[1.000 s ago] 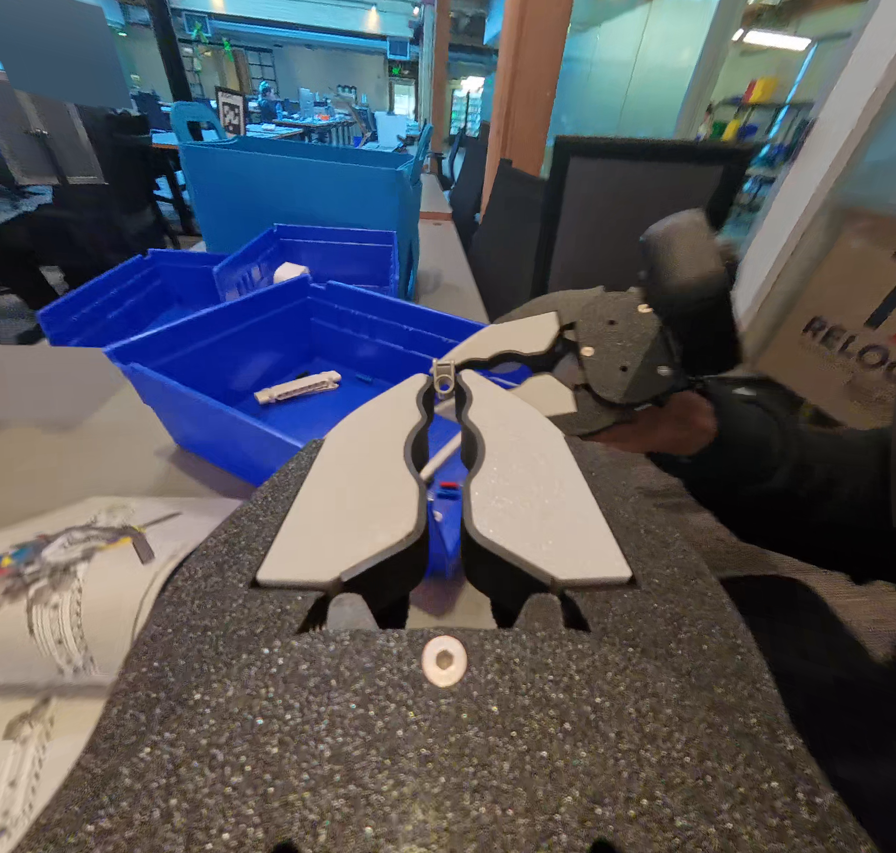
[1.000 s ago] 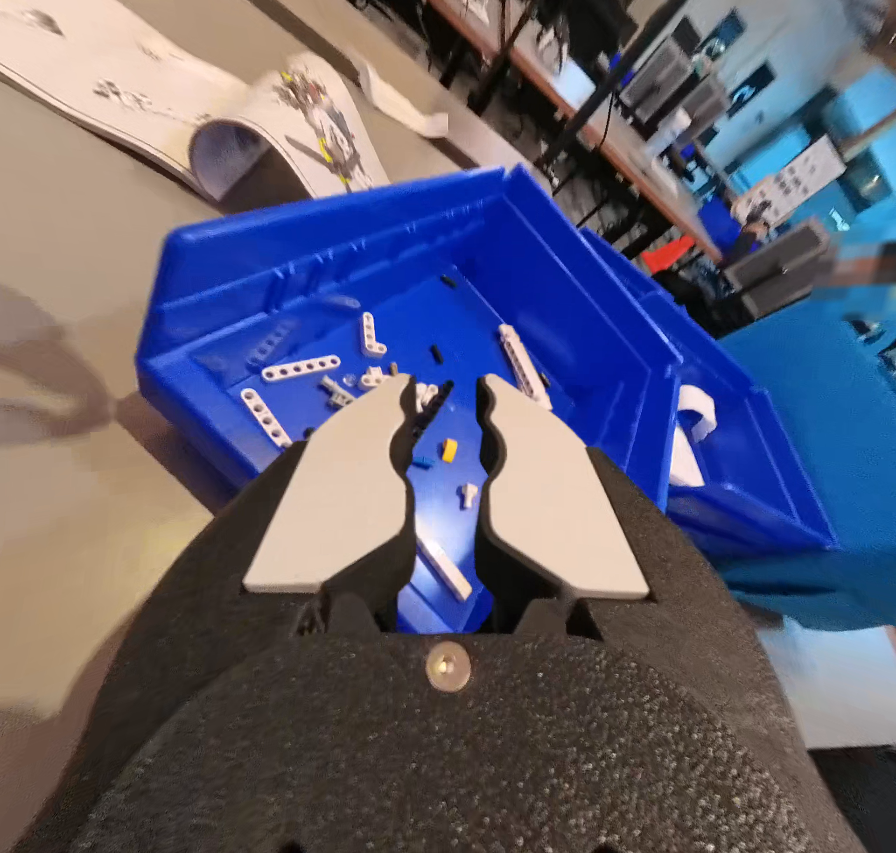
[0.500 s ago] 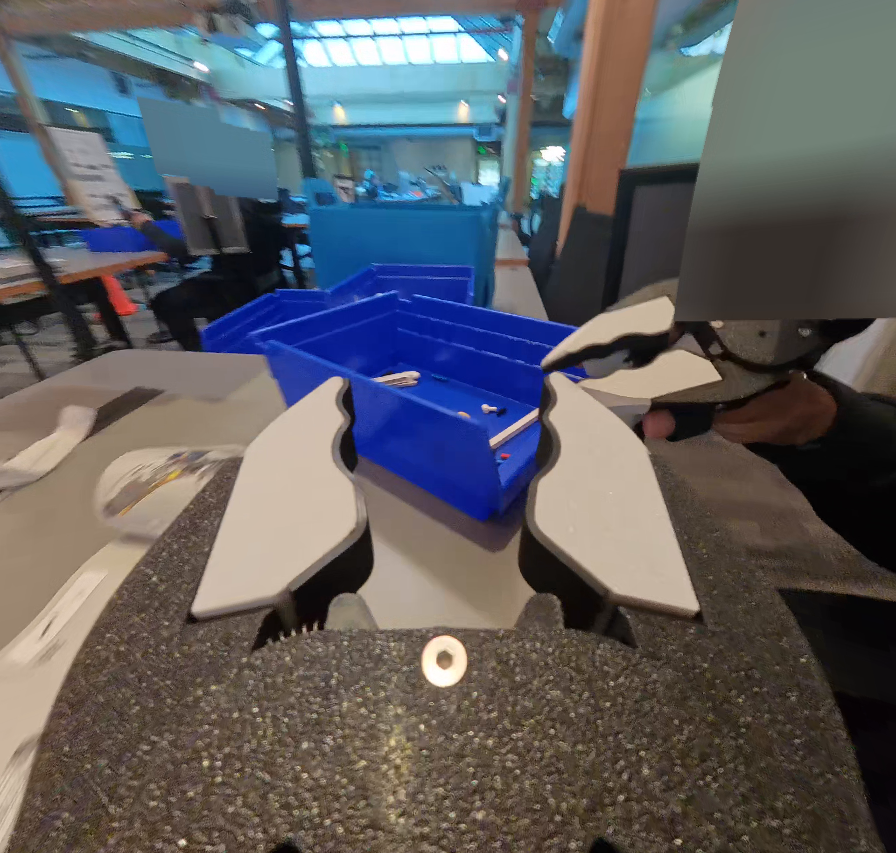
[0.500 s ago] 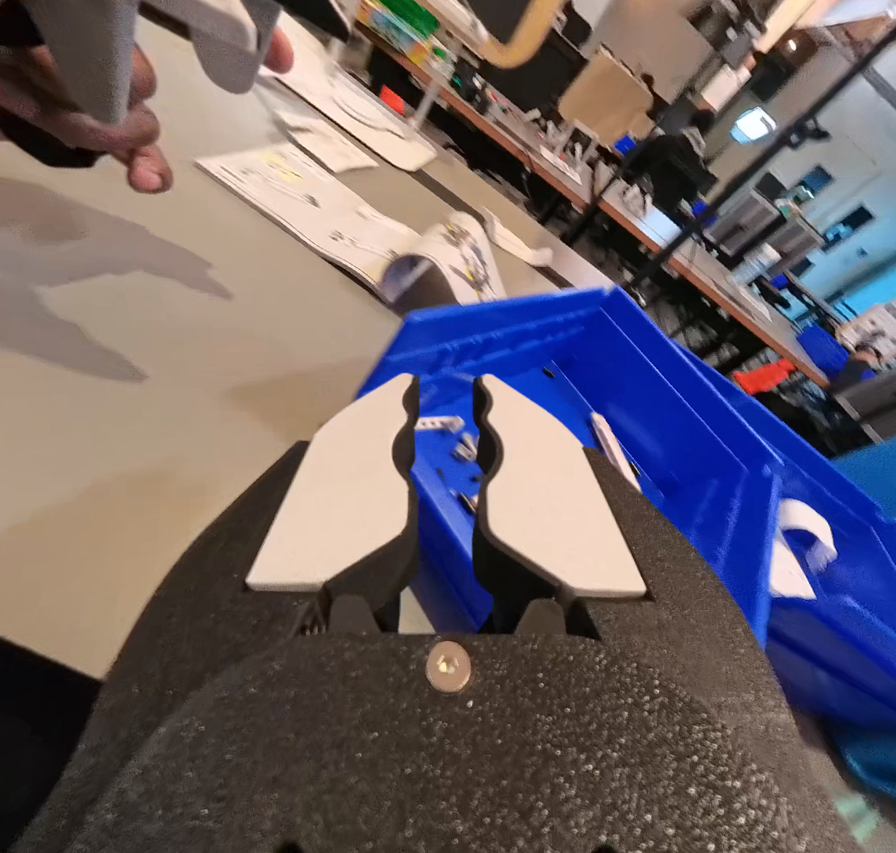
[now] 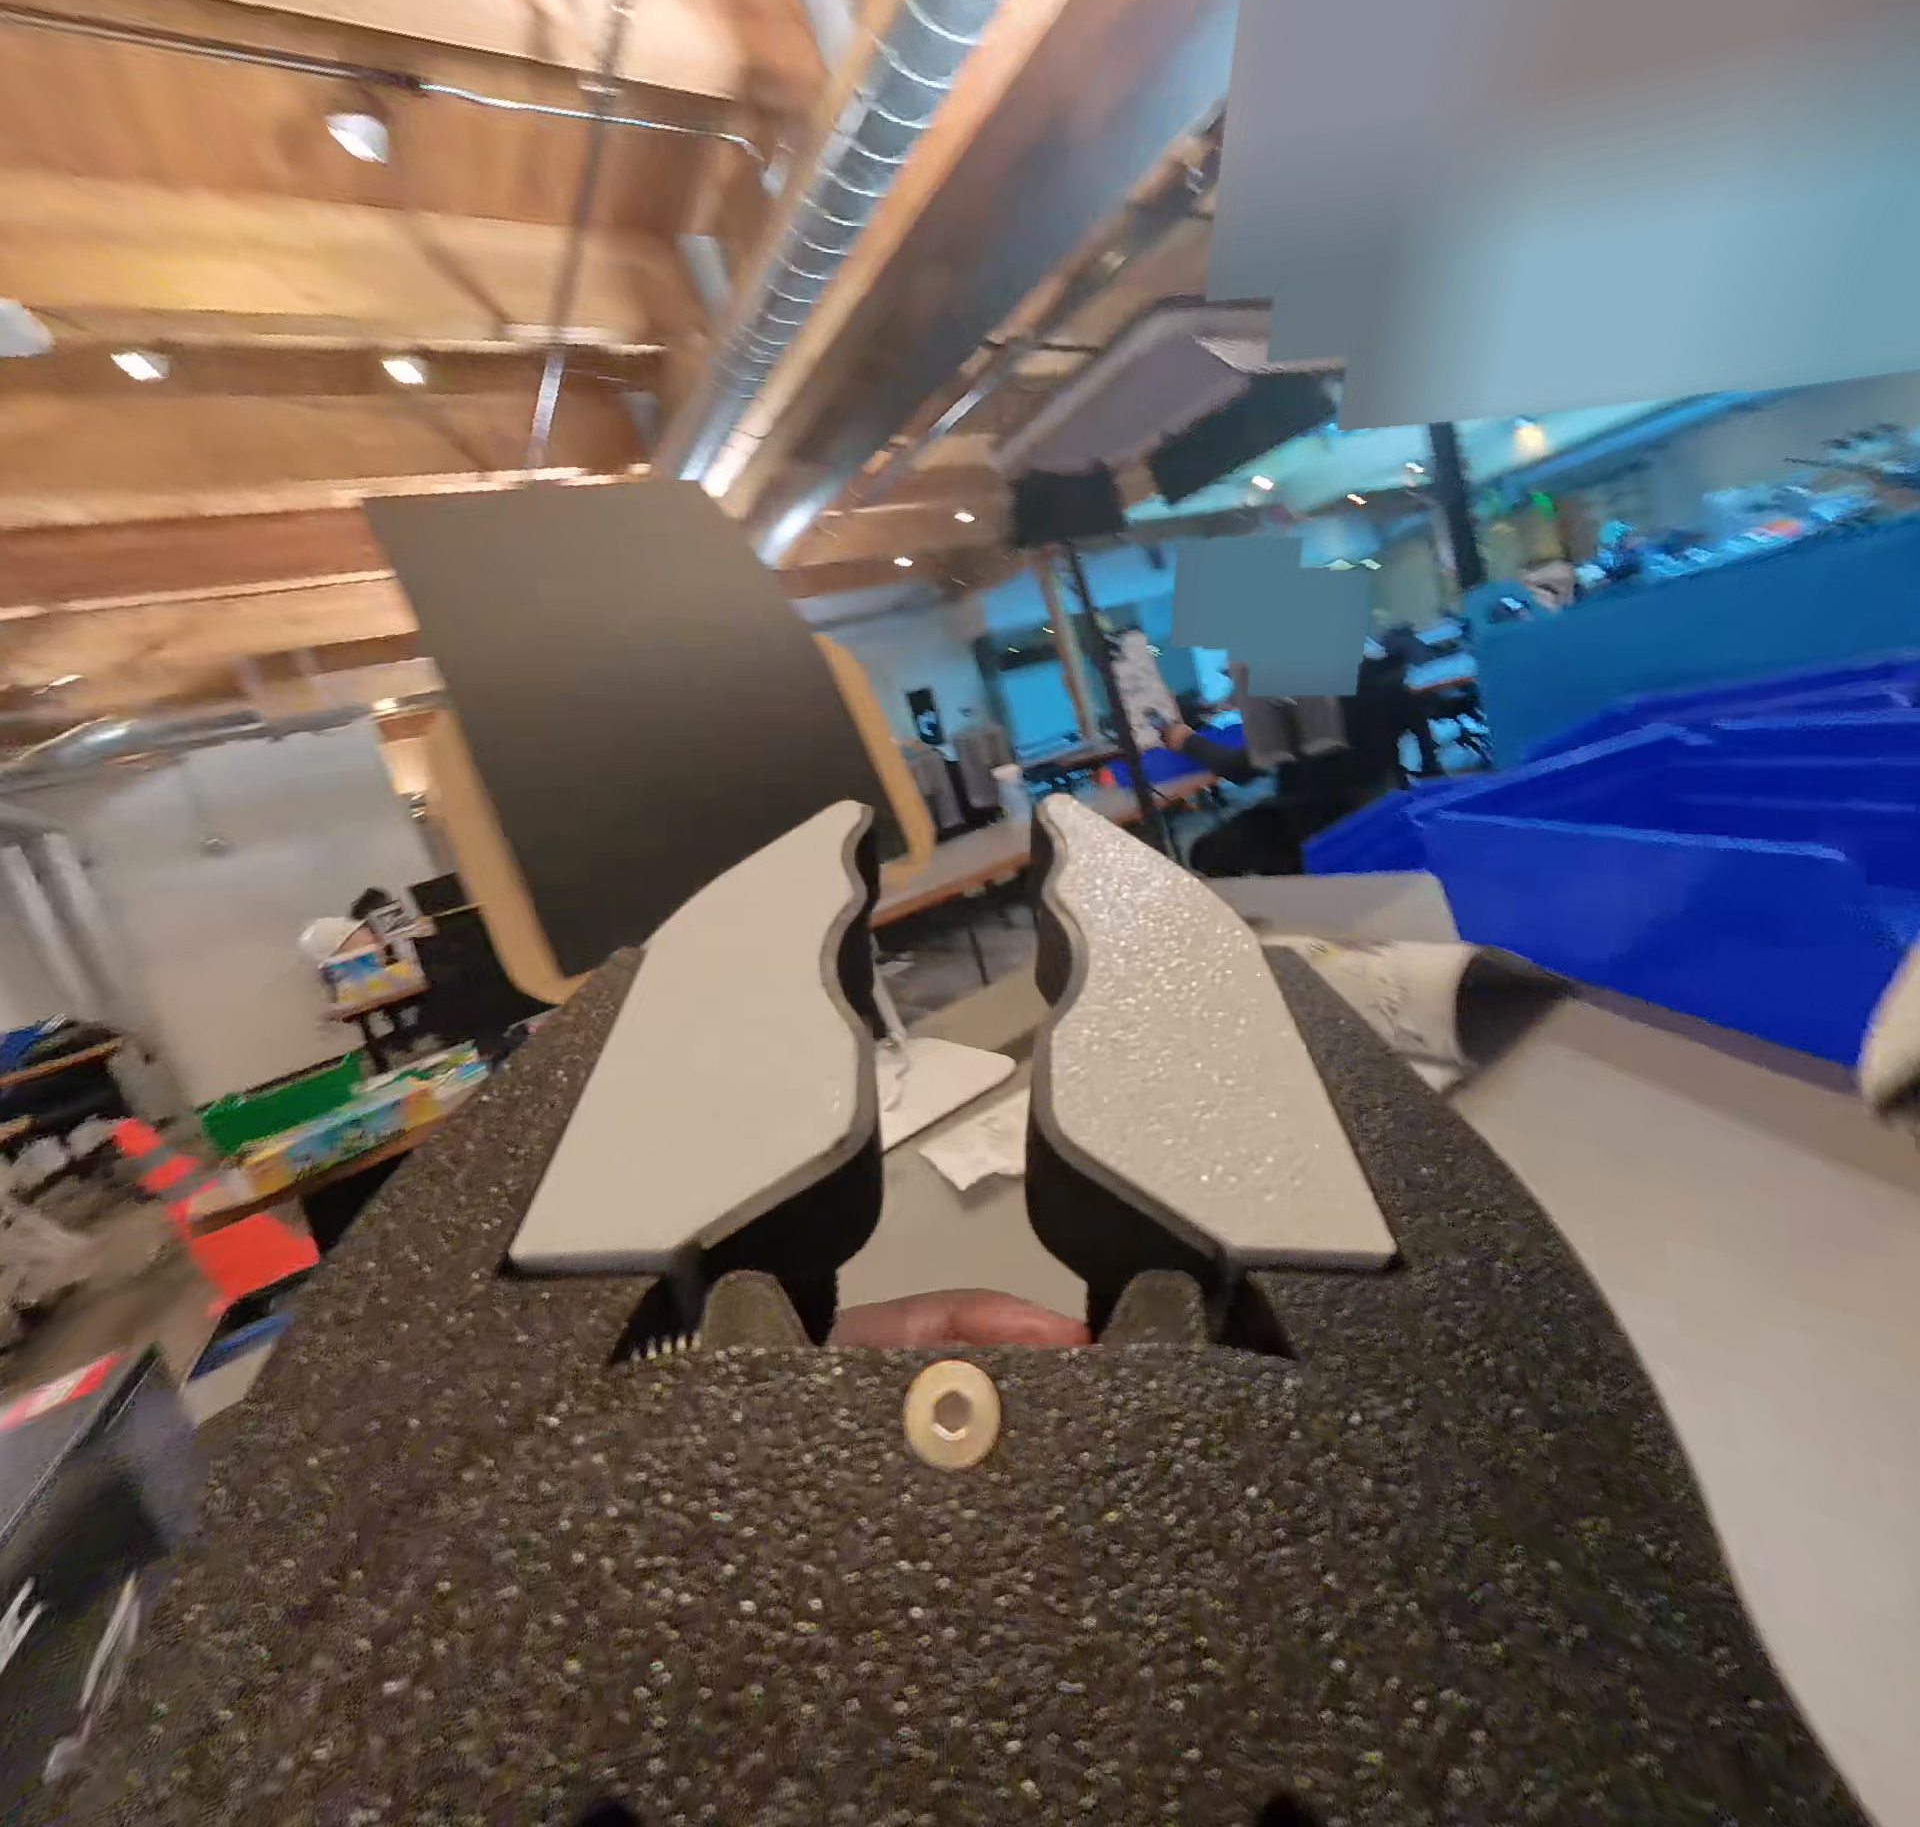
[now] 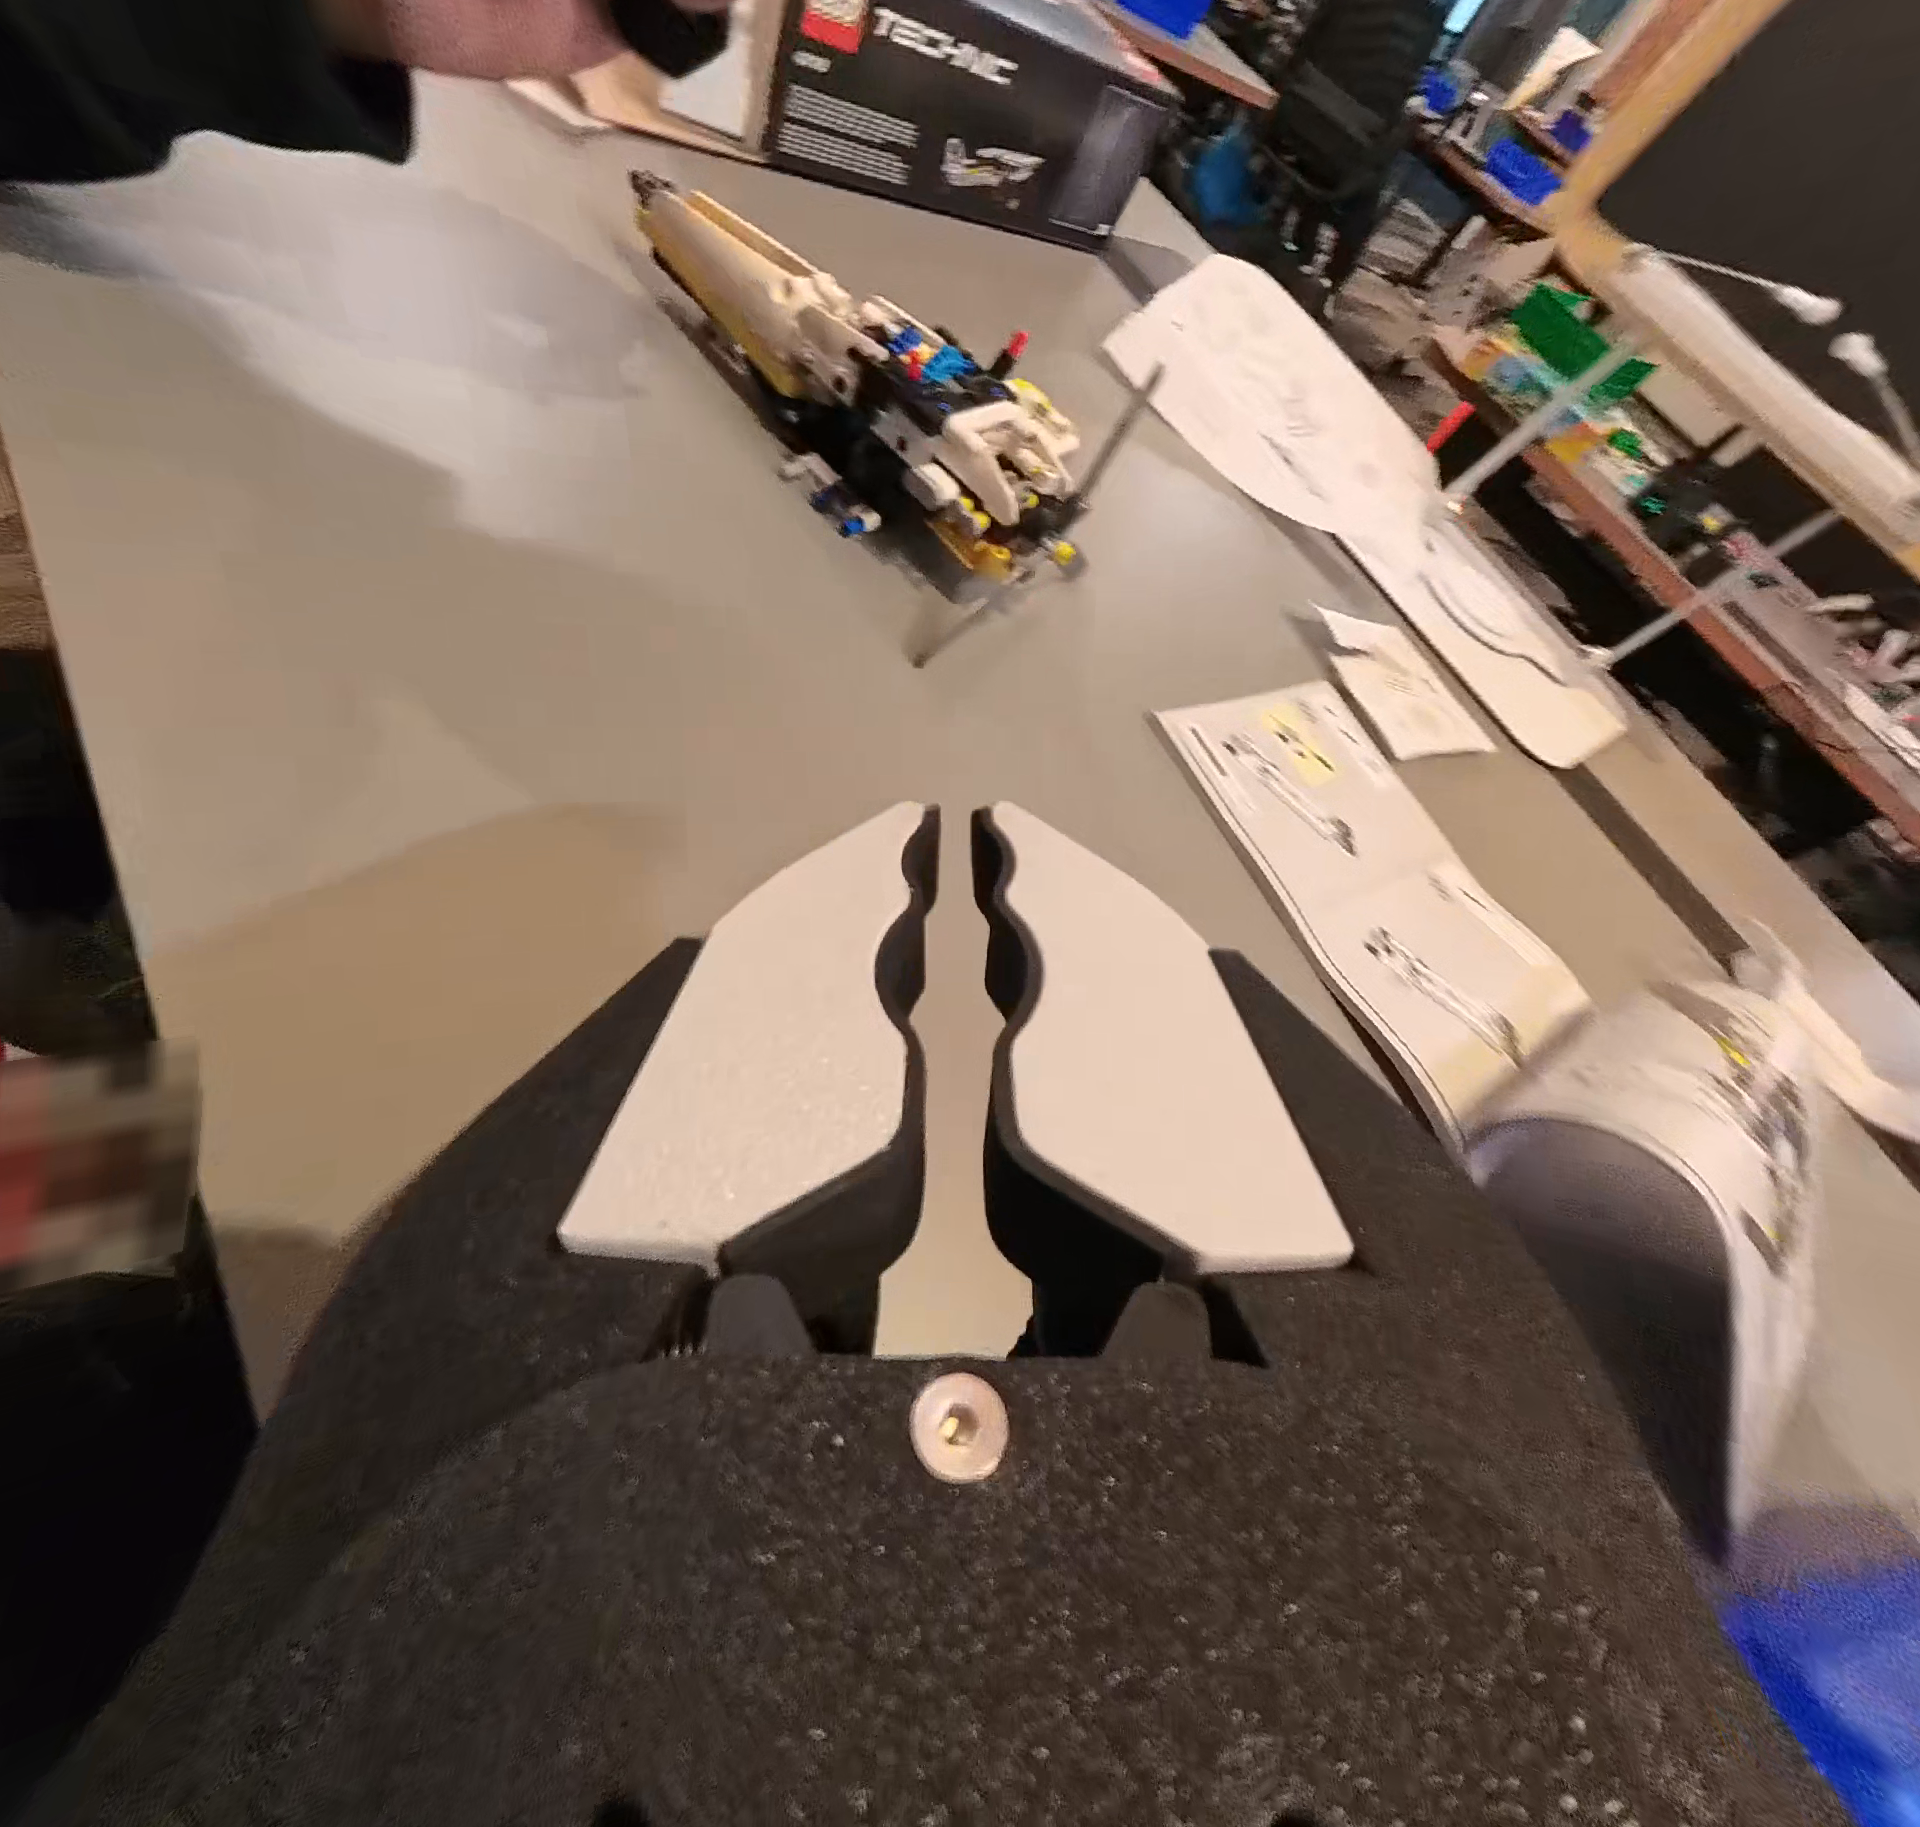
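Field notes, both tongs in hand.

My left tongs (image 5: 954,827) are released: a wide gap between the grey fingers, nothing in it. They are tipped upward, toward wooden ceiling beams and a dark panel; the view is smeared. Off to their right sit the stacked blue plastic bins (image 5: 1662,842), with the curled white instruction booklet (image 5: 1382,988) between the tongs and the bins.

My right tongs (image 6: 954,813) are nearly closed but empty: a thin slit shows between the tips, only the bare grey tabletop (image 6: 416,634) behind it. Ahead of them, well apart, lies the long white, black and yellow brick-built model (image 6: 894,406) with its thin grey rod. Beyond that is a black cardboard set box (image 6: 966,115). To the right of the tips lies the same booklet, open, with loose white sheets (image 6: 1299,406) farther ahead.

My judgement: steady both wrists before reaching for anything, level the left tongs onto the table, and widen the right ones first.
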Demonstrator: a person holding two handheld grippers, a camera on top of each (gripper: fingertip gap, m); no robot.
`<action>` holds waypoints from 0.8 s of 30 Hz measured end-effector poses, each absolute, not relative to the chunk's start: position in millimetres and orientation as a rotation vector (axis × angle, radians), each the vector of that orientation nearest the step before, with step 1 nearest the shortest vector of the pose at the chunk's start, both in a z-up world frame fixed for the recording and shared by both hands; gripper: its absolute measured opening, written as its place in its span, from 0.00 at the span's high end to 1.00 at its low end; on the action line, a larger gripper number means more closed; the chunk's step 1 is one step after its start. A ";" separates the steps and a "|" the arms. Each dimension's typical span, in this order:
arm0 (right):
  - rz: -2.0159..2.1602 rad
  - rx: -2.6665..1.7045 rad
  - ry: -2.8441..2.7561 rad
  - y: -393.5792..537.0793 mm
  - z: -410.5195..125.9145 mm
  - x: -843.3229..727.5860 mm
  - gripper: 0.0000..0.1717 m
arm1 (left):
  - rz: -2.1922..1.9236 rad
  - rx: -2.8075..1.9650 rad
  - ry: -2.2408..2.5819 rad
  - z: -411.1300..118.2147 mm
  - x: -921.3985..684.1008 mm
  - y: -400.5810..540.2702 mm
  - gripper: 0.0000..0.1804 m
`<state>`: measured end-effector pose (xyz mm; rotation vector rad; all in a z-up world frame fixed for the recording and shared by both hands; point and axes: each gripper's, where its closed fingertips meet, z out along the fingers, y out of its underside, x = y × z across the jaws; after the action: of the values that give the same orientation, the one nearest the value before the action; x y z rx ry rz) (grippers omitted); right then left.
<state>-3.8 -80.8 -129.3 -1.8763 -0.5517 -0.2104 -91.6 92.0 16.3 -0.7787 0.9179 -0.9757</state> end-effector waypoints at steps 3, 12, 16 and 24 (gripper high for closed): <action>-0.160 -1.884 -0.621 -59.3 -137.4 -18.1 0.98 | -0.970 -0.901 0.824 20.6 -96.8 129.5 0.83; -0.080 -1.903 -0.788 -20.1 -151.6 -27.5 0.98 | -1.205 -0.964 0.856 13.3 -67.0 181.8 0.75; -0.063 -1.932 -0.834 -5.0 -158.9 -20.5 0.98 | -1.187 -0.947 0.995 -0.7 -50.8 181.6 0.75; 0.008 -1.947 -0.880 18.1 -167.9 -23.7 0.97 | -1.048 -1.066 1.381 -54.3 -50.9 179.6 0.68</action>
<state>-23.7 18.1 -167.9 -1.9475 -0.8801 0.0081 -50.9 179.6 -54.3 -1.0663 1.3814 -1.0476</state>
